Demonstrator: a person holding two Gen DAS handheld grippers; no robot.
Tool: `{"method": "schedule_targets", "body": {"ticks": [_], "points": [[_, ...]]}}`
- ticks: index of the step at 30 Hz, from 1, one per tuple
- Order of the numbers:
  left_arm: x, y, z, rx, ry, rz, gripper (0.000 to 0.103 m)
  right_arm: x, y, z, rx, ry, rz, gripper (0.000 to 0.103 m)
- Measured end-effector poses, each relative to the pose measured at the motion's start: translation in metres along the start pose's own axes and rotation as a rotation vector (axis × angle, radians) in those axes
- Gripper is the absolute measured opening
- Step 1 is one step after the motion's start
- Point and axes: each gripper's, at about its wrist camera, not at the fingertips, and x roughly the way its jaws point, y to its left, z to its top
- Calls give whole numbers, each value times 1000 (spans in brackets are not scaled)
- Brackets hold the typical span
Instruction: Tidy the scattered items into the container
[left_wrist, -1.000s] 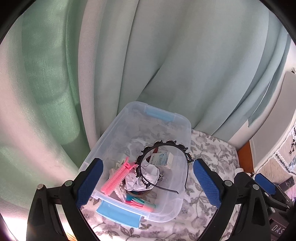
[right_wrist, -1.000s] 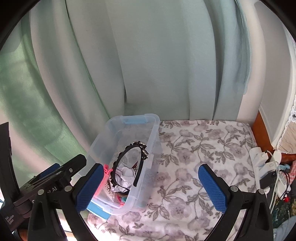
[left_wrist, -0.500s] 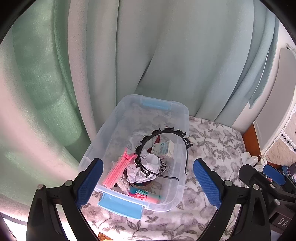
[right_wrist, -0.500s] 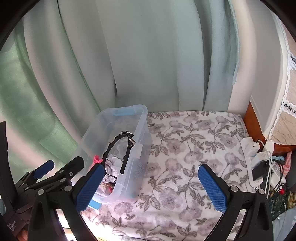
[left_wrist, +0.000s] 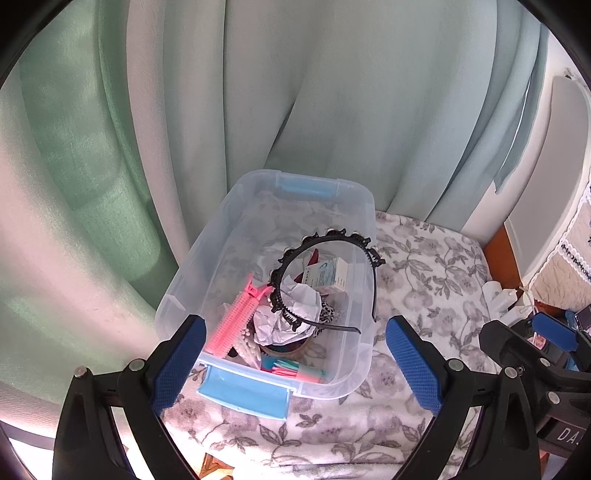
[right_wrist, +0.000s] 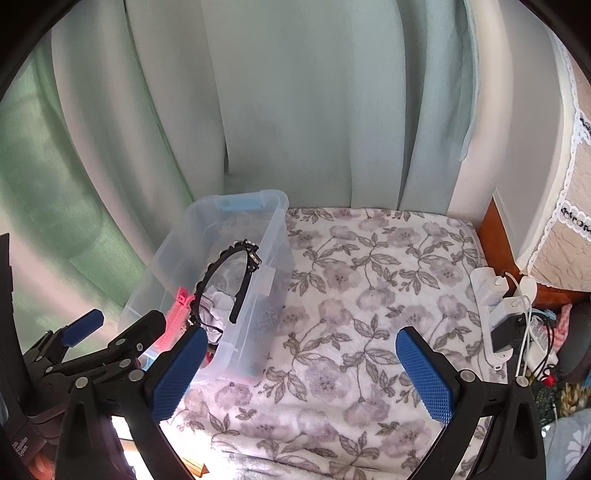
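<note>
A clear plastic container (left_wrist: 236, 206) with blue latches sits on a floral cloth, by the curtain; it also shows in the right wrist view (right_wrist: 273, 221). Inside lie a black toothed headband (left_wrist: 325, 236), a pink comb clip (left_wrist: 236, 317), crumpled paper (left_wrist: 295, 299), a small box (left_wrist: 328, 275) and pink-teal items (left_wrist: 291, 369). One headband end hangs over the right rim. My left gripper (left_wrist: 295, 365) is open and empty, just above the container's near end. My right gripper (right_wrist: 299, 373) is open and empty over the cloth, right of the container (right_wrist: 273, 221).
Pale green curtains (left_wrist: 258, 92) hang close behind the container. The floral cloth (right_wrist: 369, 295) covers the table. A white power strip with chargers and cables (right_wrist: 506, 310) lies at the right edge. A white lace-trimmed object (right_wrist: 554, 184) stands far right.
Both grippers have drawn back and slightly up from the container. The items in the container have not moved.
</note>
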Motion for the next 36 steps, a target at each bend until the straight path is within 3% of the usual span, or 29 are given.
{"method": "schedule_targets", "body": {"ticks": [15,36], "points": [[0,5,-10,10,44,5,98,-1,6,-7,-32,37,-20,103],[-3,4,-15,15,38,24,98,-2,8,-8,-40,41,-28,103]]}}
